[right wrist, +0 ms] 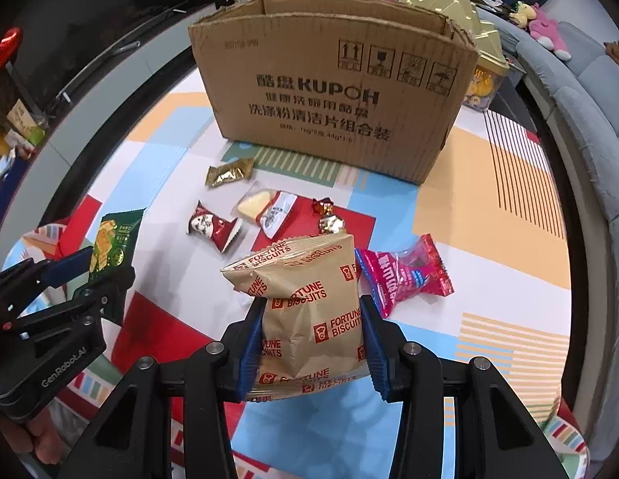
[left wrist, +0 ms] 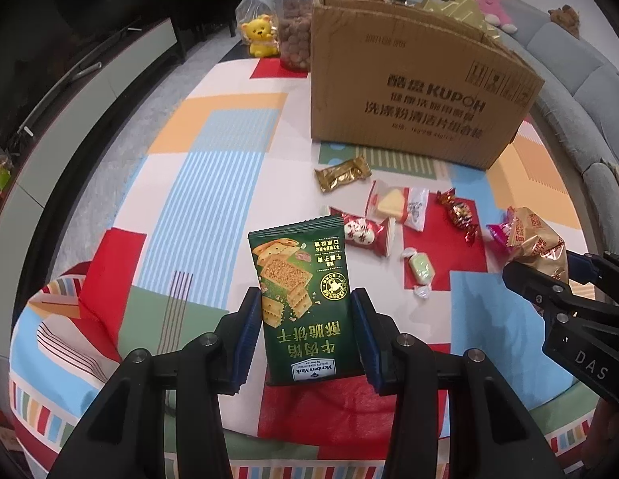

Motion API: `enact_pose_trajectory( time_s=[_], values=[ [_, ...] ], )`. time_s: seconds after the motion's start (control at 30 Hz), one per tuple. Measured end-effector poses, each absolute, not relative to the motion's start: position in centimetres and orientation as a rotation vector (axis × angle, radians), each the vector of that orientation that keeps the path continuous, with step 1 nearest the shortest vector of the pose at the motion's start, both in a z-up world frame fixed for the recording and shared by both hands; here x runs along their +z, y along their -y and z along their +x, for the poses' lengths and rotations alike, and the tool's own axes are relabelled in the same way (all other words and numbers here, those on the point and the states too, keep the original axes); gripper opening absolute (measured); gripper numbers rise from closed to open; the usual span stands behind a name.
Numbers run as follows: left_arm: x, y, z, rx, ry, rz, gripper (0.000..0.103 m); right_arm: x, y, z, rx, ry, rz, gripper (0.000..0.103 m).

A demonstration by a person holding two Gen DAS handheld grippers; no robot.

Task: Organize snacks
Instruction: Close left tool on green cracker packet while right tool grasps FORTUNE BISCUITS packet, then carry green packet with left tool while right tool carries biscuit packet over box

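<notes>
My left gripper point(left wrist: 307, 311) is shut on a green cracker packet point(left wrist: 301, 291), held above the table; it also shows in the right wrist view point(right wrist: 109, 245). My right gripper point(right wrist: 311, 319) is shut on a tan Fortune Biscuits bag point(right wrist: 305, 303), seen at the right in the left wrist view point(left wrist: 536, 239). An open cardboard box point(right wrist: 329, 92) stands behind. Loose snacks lie before it: a gold packet point(right wrist: 229, 171), a cheese wedge packet point(right wrist: 261, 205), a red-white candy point(right wrist: 211, 225), a pink packet point(right wrist: 401, 275), a green candy point(left wrist: 421, 269).
The table has a colourful patchwork cloth point(left wrist: 213, 167). A yellow bear toy point(left wrist: 261, 36) and a jar of brown snacks point(left wrist: 295, 32) stand left of the box. A gold-lidded container point(right wrist: 481, 68) sits right of it. A grey sofa point(right wrist: 588, 127) curves along the right.
</notes>
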State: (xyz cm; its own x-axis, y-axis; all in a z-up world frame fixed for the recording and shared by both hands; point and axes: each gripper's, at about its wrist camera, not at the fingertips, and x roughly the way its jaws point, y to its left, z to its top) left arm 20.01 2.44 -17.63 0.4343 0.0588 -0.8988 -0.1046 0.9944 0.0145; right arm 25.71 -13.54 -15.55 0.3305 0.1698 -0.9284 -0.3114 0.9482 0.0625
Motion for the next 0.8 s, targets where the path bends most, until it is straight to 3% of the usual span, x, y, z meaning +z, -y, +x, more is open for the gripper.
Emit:
enact_pose_trajectory(
  time_s=[0.8],
  values=[
    [-12.8,-0.9,21.8,0.062,-1.015,0.006,0.044,-10.8,14.4,27.0,0.3,-1.1,-0.075,0.046]
  ],
)
